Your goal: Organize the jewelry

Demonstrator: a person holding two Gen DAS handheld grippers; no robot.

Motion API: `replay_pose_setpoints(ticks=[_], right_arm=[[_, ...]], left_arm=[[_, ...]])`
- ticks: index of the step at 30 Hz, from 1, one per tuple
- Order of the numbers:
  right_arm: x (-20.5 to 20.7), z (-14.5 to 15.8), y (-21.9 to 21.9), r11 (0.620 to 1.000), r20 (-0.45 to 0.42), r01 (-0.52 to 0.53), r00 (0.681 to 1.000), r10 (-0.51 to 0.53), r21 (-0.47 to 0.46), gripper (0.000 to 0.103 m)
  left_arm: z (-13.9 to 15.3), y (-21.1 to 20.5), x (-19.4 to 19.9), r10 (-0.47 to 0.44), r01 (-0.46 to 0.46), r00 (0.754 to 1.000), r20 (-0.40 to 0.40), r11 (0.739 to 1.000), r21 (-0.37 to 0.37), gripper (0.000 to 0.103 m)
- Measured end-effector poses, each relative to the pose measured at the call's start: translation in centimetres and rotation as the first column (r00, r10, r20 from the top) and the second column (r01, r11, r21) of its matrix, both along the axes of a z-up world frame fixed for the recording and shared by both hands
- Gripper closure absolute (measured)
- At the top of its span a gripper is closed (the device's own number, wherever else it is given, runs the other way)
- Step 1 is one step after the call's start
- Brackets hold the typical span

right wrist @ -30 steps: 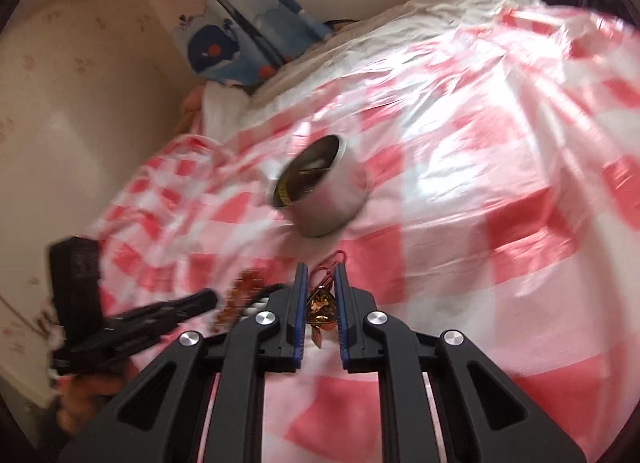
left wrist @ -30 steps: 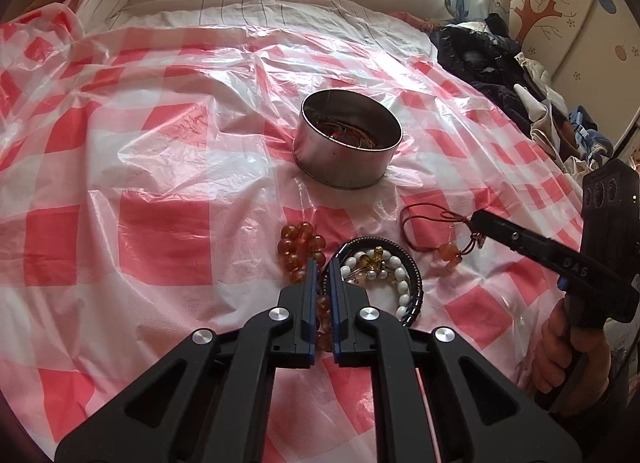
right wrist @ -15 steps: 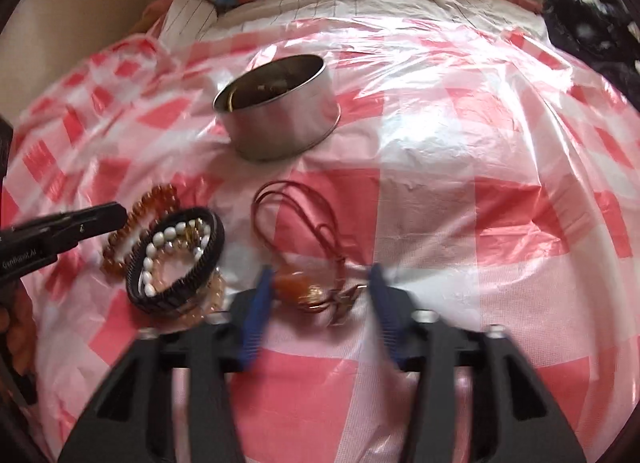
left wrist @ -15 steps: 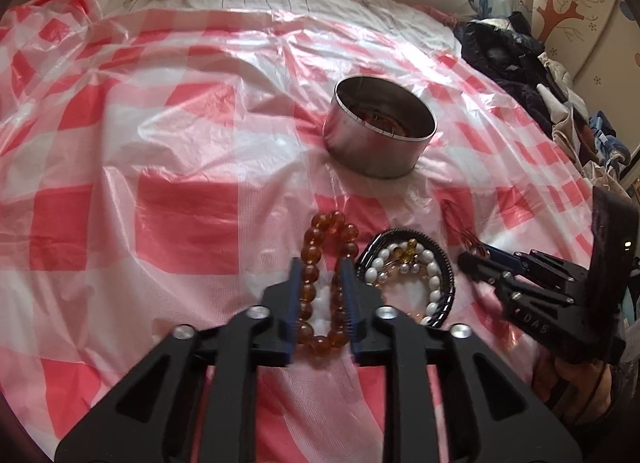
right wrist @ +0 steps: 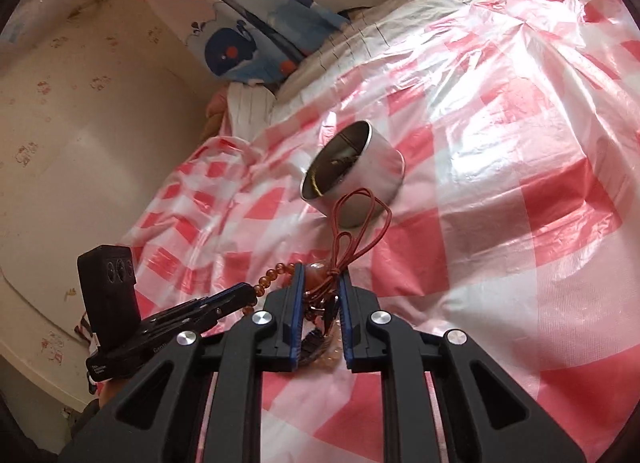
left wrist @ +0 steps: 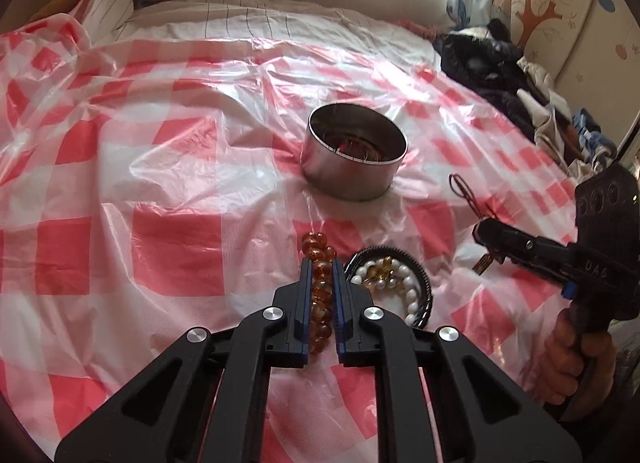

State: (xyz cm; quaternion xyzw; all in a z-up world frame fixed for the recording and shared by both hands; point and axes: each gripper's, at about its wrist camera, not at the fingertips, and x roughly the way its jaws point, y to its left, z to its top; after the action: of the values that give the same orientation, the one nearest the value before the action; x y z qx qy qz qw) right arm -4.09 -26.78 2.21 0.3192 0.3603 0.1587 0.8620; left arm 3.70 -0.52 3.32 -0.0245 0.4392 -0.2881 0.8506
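Both jaw pairs just closed: amber bracelet [left wrist: 320, 295], red-cord pendant [right wrist: 352, 223].

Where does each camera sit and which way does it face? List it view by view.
Left wrist: on the left gripper, looking down across the sheet to the tin; its jaws have just been closing on the amber bracelet; the right gripper and its hand show at right.
Right wrist: on the right gripper, facing the tin, tilted; its jaws have just been closing on the pendant; the left gripper shows at left.
Shared: tin, sheet, both grippers, amber bracelet.
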Motion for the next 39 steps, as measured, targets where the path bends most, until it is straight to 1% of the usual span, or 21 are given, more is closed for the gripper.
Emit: replay_pose_setpoints(ticks=[4,7,9,10,13,14,15,18,19,22,23,24,26,28,29,31,32,34,35,36,39], right_arm=[[0.0,-0.1,-0.2,1.0,-0.006,0.004,1.0,-0.004,0.014,0.087],[0.1,-0.1,-0.1,1.0,-0.009,-0.003,1.0,0.003,0.011,0.087],[0.1,-0.1,0.0,1.0,-0.012,-0.009,1.0,0.009,0.006,0.087],[0.1,-0.1,0.1,1.0,-0.013,-0.012,1.0,0.012,0.008,0.087],[0.3,-0.2,0.3,1.0,-0.016,-0.019,1.0,0.019,0.006,0.087],[0.3,-0.2,0.3,1.0,-0.016,-0.022,1.0,0.022,0.003,0.087],[0.3,-0.1,0.4,1.0,-0.016,-0.026,1.0,0.026,0.002,0.087],[0.3,-0.1,0.7,0.999,-0.015,-0.032,0.999,0.032,-0.002,0.087],[0.4,-0.1,0.7,0.999,-0.016,-0.035,0.999,0.035,-0.005,0.087],[0.5,-0.1,1.0,0.999,-0.022,-0.039,0.999,0.039,-0.011,0.087],[0.5,-0.2,1.0,0.999,-0.024,-0.04,0.999,0.04,-0.011,0.087],[0.5,-0.2,1.0,0.999,-0.026,-0.04,0.999,0.04,-0.01,0.087],[0.6,-0.2,1.1,0.999,-0.025,-0.041,0.999,0.041,-0.008,0.087],[0.5,-0.2,1.1,0.999,-0.02,-0.04,0.999,0.04,-0.006,0.087],[0.5,-0.2,1.1,0.999,-0.017,-0.04,0.999,0.04,-0.005,0.087],[0.5,-0.1,1.1,0.999,-0.011,-0.039,0.999,0.039,-0.004,0.087],[0.5,0.0,1.1,0.999,-0.005,-0.037,0.999,0.037,-0.003,0.087],[0.4,0.2,1.1,0.999,0.006,-0.037,0.999,0.037,-0.01,0.087],[0.3,0.2,1.2,0.999,0.008,-0.037,0.999,0.037,-0.018,0.087],[0.3,0.3,1.3,0.999,0.007,-0.037,0.999,0.037,-0.033,0.087],[0.3,0.3,1.8,0.997,0.004,-0.042,0.999,0.042,-0.058,0.087]], left_arm=[[0.3,0.7,0.3,0.016,-0.016,1.0,-0.009,0.999,-0.041,0.095],[-0.6,0.7,0.7,0.031,-0.03,0.999,-0.026,0.999,0.026,0.094],[-1.4,0.5,1.0,0.039,-0.035,0.998,-0.05,0.997,0.074,0.094],[-1.6,0.4,1.0,0.05,-0.046,0.998,-0.042,0.994,0.096,0.094],[-1.9,0.1,0.9,0.047,-0.044,0.999,-0.019,0.987,0.152,0.086],[-2.0,0.0,0.8,0.05,-0.047,0.999,-0.014,0.984,0.17,0.078],[-2.2,-0.1,0.8,0.051,-0.048,0.999,-0.012,0.982,0.183,0.073],[-2.6,-0.6,0.8,0.03,-0.026,0.999,-0.014,0.978,0.207,0.066],[-2.8,-0.8,0.7,0.022,-0.02,1.0,-0.006,0.974,0.224,0.066],[-3.1,-1.6,0.4,-0.001,-0.005,1.0,0.02,0.959,0.284,0.066],[-3.1,-1.9,0.1,-0.014,0.001,0.999,0.038,0.95,0.313,0.072],[-3.1,-2.2,0.0,-0.031,0.013,0.998,0.047,0.942,0.336,0.084],[-2.7,-2.3,-0.2,-0.037,0.01,0.997,0.068,0.935,0.355,0.093],[-1.9,-1.7,-0.1,-0.029,0.012,0.998,0.057,0.96,0.281,0.093],[-1.2,-1.2,0.0,-0.021,0.011,0.999,0.045,0.978,0.21,0.093],[-0.2,-0.3,0.0,-0.014,0.013,1.0,0.026,0.998,0.064,0.093],[0.4,0.4,0.2,-0.004,0.005,1.0,0.012,1.0,-0.019,0.093],[1.2,1.0,0.1,0.001,0.001,1.0,0.023,0.995,-0.101,0.093],[1.6,1.1,0.1,0.001,0.002,1.0,0.022,0.99,-0.14,0.093],[1.8,1.2,0.0,0.0,0.003,1.0,0.024,0.987,-0.161,0.093],[1.8,0.7,-0.4,-0.005,0.01,0.999,0.035,0.988,-0.155,0.093]])
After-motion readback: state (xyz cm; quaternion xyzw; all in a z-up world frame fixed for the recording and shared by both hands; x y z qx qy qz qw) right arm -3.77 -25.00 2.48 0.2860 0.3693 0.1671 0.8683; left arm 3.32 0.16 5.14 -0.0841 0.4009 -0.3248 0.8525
